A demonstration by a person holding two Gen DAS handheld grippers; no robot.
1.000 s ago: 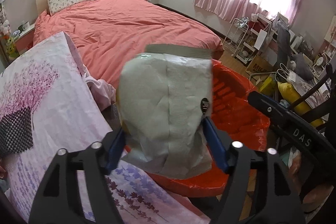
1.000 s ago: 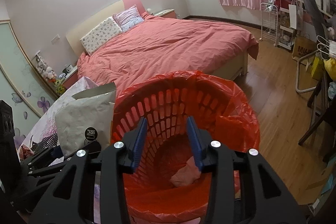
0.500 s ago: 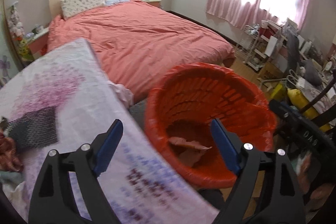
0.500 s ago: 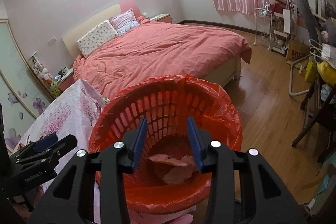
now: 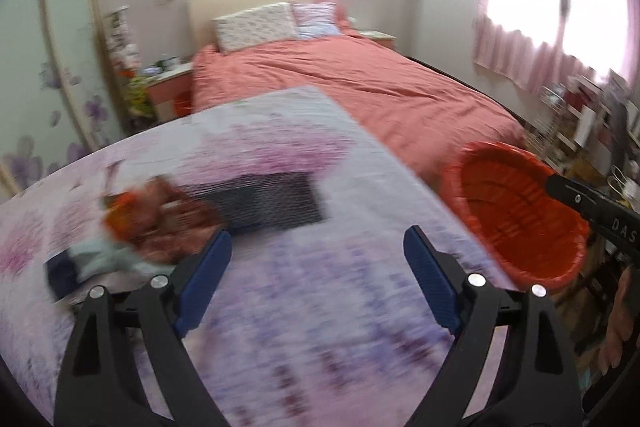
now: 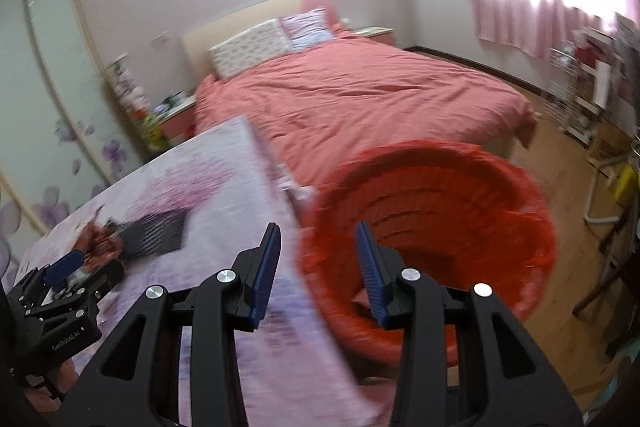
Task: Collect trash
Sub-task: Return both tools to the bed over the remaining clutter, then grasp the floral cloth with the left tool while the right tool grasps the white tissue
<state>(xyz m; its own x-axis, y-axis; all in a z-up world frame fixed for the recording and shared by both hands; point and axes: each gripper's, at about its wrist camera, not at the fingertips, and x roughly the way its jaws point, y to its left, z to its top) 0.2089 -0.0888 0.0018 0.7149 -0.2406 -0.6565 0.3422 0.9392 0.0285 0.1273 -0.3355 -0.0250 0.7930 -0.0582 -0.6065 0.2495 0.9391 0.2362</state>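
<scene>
Both views are taken from just behind a pair of blue-padded fingers and are angled downward over a floral-clothed table (image 5: 304,327), with the bed (image 5: 360,87) seen well beyond. The left wrist view is aimed across the tabletop — a dark mat (image 5: 276,201) lies near, and the red basket (image 5: 520,219) is pushed to the right edge. The right wrist view is set further right, so the red basket (image 6: 452,223) fills its centre at close range. Table, mat, basket, bed and curtained window are shared by both.
</scene>
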